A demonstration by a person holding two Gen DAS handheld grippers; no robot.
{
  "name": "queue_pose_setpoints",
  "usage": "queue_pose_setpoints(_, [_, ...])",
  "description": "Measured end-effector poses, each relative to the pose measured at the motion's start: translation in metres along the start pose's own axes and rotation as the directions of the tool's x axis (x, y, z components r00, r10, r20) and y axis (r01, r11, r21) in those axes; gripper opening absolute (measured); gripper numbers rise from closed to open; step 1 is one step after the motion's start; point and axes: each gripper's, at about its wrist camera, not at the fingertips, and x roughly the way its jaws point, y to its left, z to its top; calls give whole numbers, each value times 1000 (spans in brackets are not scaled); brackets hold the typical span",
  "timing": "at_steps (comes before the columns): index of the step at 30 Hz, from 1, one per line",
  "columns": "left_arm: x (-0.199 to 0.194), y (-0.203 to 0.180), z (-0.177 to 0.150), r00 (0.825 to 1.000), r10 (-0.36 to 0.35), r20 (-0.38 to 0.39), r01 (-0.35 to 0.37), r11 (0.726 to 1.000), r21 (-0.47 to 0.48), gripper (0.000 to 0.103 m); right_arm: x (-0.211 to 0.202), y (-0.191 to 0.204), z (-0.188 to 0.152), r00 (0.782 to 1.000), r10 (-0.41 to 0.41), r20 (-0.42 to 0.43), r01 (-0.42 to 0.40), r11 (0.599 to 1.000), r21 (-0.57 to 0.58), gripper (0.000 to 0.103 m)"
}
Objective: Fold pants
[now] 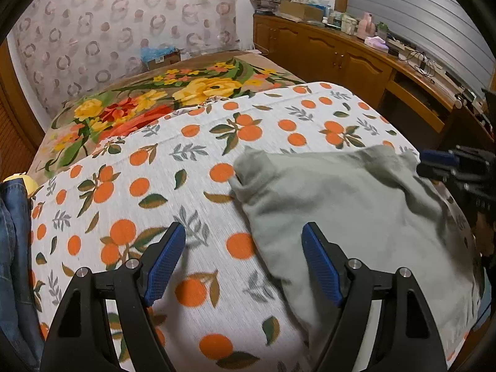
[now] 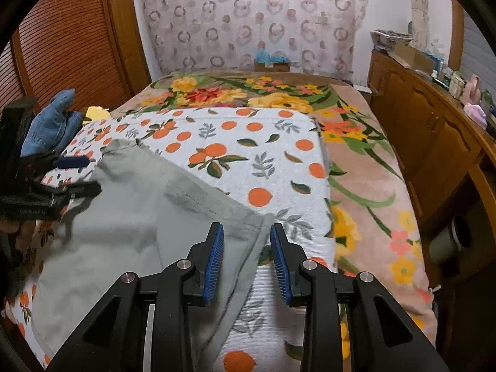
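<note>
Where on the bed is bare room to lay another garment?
Free: the orange-print cloth beyond the grey pants, up to the floral blanket, and left of the pants. Crowded: the denim pile at the bed's left edge.

My left gripper (image 1: 243, 241) has black, angular plastic arms with triangular cut-outs, round silver screws at the pivots, and blue ribbed pads (image 1: 164, 263) on its fingers. My right gripper (image 2: 246, 241) is built just the same.

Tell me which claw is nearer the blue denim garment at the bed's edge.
Left. The left claw hovers over the orange-print cover beside the denim garment; the right claw sits on the far side of the grey pants, over their edge.
</note>
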Motion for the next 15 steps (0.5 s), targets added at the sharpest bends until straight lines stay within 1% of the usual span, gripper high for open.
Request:
queue_pose_setpoints(6, [9, 3, 1, 1000, 3, -15, -3, 1000, -10, 79, 12, -5, 1, 1000, -12, -27, 12, 1000, -6, 32])
queue_pose_setpoints(7, [10, 4, 0, 1000, 1, -16, -1, 1000, -12, 79, 12, -6, 1, 1000, -11, -24, 11, 1000, -6, 29])
queue_pose_setpoints(8, [11, 4, 0, 1000, -3, -12, 3, 1000, -16, 79, 11, -8, 1, 1000, -12, -19, 12, 1000, -7, 12])
queue_pose_setpoints(9, [11, 5, 0, 1000, -5, -12, 5, 1000, -19, 79, 11, -9, 2, 1000, -17, -18, 17, 1000, -11, 8])
queue_pose_setpoints(11, [11, 5, 0, 1000, -7, -10, 6, 1000, -21, 79, 10, -11, 4, 998, -68, -7, 68, 998, 11, 7])
queue_pose_setpoints(13, [11, 6, -2, 1000, -8, -3, 8, 1000, -20, 80, 9, -19, 3, 997, -74, -9, 74, 996, 49, 7])
queue_pose_setpoints(15, [11, 6, -2, 1000, -8, 3, 8, 1000, -19, 80, 8, -19, 3, 996, -87, -8, 87, 995, 44, 7])
